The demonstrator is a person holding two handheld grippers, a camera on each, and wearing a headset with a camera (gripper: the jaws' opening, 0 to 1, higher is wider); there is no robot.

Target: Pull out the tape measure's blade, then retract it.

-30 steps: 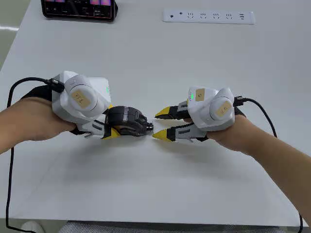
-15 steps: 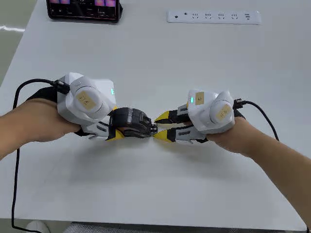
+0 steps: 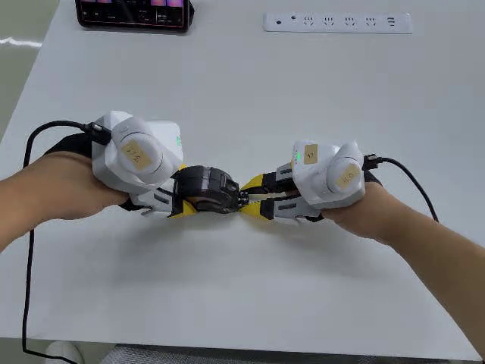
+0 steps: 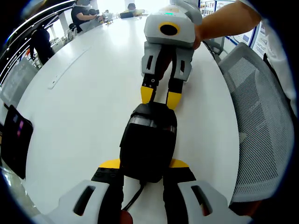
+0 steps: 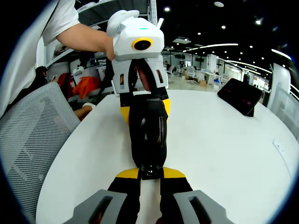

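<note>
White bench [image 3: 227, 288]: L tool [image 3: 187, 199] clamps tape measure [image 3: 208, 189], R tool [image 3: 251, 197] nips blade tip [image 5: 151, 171], both level.

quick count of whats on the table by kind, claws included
tape measure: 1
power strip: 1
dark screen device: 1
claws: 2 (left claw, right claw)
total: 5

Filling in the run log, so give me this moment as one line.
phase: pre-pull | left tongs: shut on tape measure | right tongs: shut on blade tab | pull: not yet begun
</note>
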